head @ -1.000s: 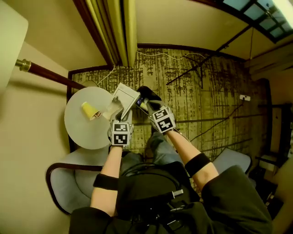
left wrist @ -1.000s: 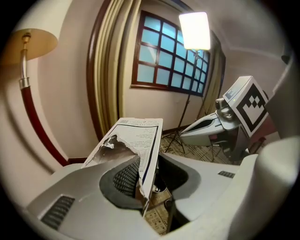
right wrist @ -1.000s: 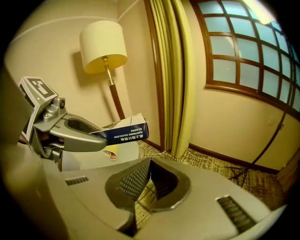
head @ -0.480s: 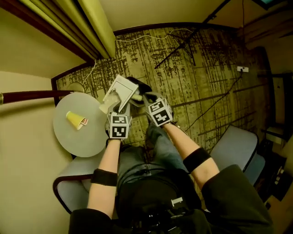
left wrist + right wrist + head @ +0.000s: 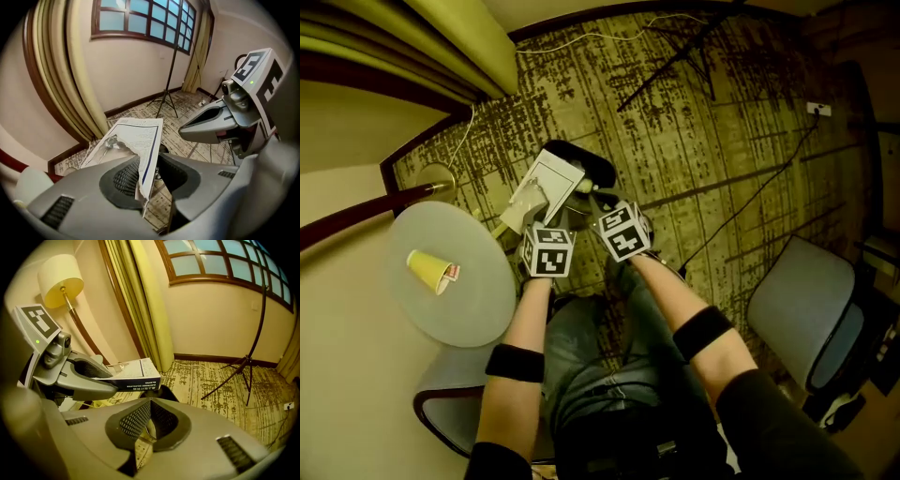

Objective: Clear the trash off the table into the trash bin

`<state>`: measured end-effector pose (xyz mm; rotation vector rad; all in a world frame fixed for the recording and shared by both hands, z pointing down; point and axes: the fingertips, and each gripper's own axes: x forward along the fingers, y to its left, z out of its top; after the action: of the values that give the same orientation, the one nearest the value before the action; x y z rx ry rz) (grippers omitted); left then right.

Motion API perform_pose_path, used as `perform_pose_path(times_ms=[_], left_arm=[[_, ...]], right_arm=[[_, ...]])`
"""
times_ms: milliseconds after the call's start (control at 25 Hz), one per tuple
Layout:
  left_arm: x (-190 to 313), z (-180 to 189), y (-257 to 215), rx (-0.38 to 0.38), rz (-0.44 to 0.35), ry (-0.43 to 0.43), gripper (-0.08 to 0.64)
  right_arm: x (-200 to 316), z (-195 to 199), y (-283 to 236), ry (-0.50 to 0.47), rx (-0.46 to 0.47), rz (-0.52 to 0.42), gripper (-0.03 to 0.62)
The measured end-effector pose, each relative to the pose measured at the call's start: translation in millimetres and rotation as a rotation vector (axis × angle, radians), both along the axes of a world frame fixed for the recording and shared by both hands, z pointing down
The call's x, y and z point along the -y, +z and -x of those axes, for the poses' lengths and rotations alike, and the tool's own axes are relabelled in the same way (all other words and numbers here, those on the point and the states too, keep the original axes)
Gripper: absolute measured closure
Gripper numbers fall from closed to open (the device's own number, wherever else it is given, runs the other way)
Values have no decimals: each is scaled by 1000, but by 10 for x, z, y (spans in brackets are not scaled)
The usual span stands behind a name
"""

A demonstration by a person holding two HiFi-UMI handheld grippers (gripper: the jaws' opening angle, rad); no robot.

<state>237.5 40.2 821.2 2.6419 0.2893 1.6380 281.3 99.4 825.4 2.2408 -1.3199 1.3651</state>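
Torn box (image 5: 555,178), gripped by left fingers (image 5: 84,201), has sunk toward the bin (image 5: 595,169); right fingers (image 5: 201,437) closed.

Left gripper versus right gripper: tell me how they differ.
The left gripper is clamped on a torn white box; the right gripper is shut on nothing. The left gripper's jaws stand partly apart around the box; the right gripper's jaws meet. Both are held side by side near the black bin.
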Motion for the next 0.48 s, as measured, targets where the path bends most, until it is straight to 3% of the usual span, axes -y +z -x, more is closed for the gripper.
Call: perform_pose_path(times_ms=[480], left_arm=[[-86,-153,1784,158,-32,79,437]], right_arm=[[-91,-148,1606,45,67,38,588]])
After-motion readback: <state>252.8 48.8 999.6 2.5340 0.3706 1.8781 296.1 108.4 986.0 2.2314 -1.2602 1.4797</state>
